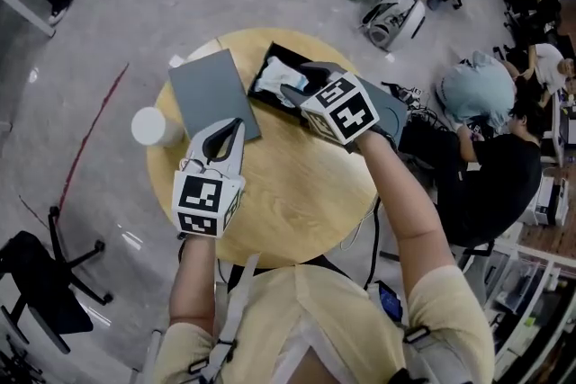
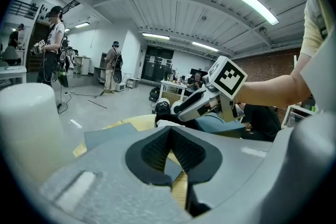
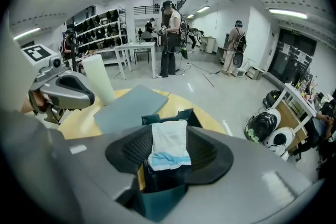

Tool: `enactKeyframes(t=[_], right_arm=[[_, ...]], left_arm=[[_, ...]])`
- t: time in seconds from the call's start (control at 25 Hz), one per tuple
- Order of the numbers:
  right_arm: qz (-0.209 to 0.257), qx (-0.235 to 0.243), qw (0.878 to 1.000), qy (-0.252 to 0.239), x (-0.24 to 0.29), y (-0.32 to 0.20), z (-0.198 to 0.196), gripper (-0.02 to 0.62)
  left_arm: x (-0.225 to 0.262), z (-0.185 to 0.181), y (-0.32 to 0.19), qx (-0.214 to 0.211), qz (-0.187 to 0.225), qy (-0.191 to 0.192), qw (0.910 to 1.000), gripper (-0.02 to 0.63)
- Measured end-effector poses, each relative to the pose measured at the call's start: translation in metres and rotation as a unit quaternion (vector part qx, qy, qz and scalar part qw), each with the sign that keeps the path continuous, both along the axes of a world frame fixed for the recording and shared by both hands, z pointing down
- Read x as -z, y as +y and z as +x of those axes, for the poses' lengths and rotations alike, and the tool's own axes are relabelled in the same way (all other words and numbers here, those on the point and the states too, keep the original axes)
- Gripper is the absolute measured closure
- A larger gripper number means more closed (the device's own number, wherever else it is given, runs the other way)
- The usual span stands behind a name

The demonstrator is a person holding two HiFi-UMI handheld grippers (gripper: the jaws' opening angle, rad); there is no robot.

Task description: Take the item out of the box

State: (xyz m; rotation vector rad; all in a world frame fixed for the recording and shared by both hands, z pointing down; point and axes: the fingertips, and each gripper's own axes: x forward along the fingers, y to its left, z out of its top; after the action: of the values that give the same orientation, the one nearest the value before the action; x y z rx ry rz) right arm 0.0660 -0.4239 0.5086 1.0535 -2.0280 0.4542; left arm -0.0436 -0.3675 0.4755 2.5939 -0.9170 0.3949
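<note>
Near the front-left edge of the round wooden tabletop [image 1: 297, 184]: left gripper [image 1: 234, 127] pinched shut on nothing, tips over the flat grey lid [image 1: 209, 90], probably parked clear. Toward the far edge: right gripper [image 1: 301, 78] spread wide, straddling the white folded cloth with a pale blue band [image 3: 169, 144] inside the open dark teal box [image 3: 184, 114], seemingly lined up for pinching.

One table, four things on it, two grippers

One round wooden table [image 1: 297, 193] carries one open dark box [image 1: 274, 53] near its far edge with one white-and-blue folded item [image 1: 274, 76] inside, one flat grey lid [image 1: 209, 90] and one white cup [image 1: 155, 127] at the left edge. Two grippers are in view: left gripper [image 1: 236, 123] and right gripper [image 1: 301, 78]. On the floor are three rounded packs [image 1: 393, 13] and one black chair [image 1: 36, 283].
</note>
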Motion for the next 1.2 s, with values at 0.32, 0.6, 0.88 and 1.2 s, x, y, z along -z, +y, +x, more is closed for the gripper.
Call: enactKeyframes(t=[0.32, 0.6, 0.88, 1.2], right_arm=[[-0.055, 0.025, 0.998, 0.036, -0.034, -0.012, 0.002, 0.377], [-0.108, 0.06, 0.99, 0.063, -0.05, -0.018, 0.004, 0.362], [-0.171, 0.107, 0.975, 0.094, -0.067, -0.014, -0.001, 0.353], [-0.179, 0.13, 0.967, 0.129, -0.073, -0.008, -0.004, 0.361]], left_arm=[[-0.024, 0.011, -0.015, -0.008, -0.014, -0.027, 0.9995, 0.603], [-0.041, 0.008, -0.023, -0.011, -0.036, -0.033, 0.9987, 0.603], [-0.05, 0.019, -0.021, -0.028, -0.042, -0.032, 0.9982, 0.603], [-0.053, 0.018, -0.021, -0.021, -0.046, -0.029, 0.9983, 0.603]])
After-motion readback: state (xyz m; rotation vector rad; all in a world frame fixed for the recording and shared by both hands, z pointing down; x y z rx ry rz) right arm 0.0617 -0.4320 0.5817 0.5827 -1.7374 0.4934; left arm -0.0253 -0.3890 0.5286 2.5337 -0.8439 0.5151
